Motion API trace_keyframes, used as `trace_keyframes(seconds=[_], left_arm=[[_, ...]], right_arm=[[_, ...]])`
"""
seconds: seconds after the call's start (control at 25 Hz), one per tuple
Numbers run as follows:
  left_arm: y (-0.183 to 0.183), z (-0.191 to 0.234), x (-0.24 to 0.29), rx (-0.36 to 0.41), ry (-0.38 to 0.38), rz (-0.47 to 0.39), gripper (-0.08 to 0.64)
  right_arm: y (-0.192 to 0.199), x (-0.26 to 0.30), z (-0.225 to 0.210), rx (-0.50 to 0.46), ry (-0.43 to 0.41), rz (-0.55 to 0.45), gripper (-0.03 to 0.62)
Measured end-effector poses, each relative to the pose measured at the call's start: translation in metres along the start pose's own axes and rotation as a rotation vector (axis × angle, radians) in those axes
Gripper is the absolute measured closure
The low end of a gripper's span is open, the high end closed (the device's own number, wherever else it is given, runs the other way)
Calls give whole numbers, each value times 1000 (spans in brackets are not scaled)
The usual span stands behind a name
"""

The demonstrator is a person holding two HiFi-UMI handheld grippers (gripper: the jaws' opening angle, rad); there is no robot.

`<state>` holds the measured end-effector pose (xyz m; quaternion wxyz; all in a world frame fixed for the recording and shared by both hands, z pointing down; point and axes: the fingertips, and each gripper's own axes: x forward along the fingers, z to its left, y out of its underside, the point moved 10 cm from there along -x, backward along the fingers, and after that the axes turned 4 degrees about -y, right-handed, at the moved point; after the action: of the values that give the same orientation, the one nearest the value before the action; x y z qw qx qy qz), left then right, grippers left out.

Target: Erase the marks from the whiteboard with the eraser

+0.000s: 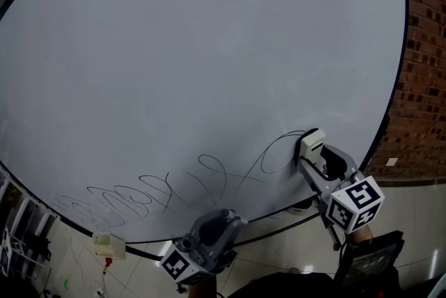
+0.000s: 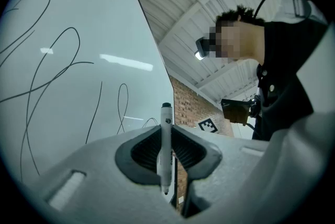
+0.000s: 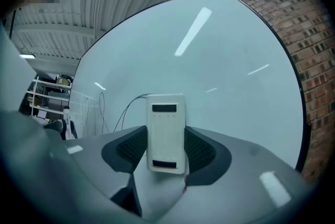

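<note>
the eraser (image 3: 166, 133) stands lengthwise between the right gripper's (image 3: 166, 148) jaws, which pinch its long sides. its far end points into the whiteboard (image 1: 209, 60), at the board's lower right, on the rightmost loop of the marks (image 1: 146, 195). the board's black right edge and the brick wall (image 1: 421, 67) are near; wide bare board opens above and to the left. the left gripper (image 2: 166, 154), at the board's bottom edge, is clamped on a thin marker (image 2: 166, 134) lying along its jaws.
</note>
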<state>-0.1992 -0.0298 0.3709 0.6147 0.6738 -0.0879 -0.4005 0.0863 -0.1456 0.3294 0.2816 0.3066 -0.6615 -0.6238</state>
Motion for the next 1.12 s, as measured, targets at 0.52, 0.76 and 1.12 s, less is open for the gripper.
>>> trace_keyframes(seconds=[0.52, 0.76, 1.12], left_arm=[[1, 1, 2, -9, 15, -2, 499], [-6, 1, -6, 7, -7, -20, 499], [-10, 3, -10, 18, -25, -16, 499]], right_arm=[[-1, -3, -9, 31, 4, 7, 367], [-59, -7, -7, -65, -9, -81, 367], [-73, -8, -1, -102, 17, -191, 367]])
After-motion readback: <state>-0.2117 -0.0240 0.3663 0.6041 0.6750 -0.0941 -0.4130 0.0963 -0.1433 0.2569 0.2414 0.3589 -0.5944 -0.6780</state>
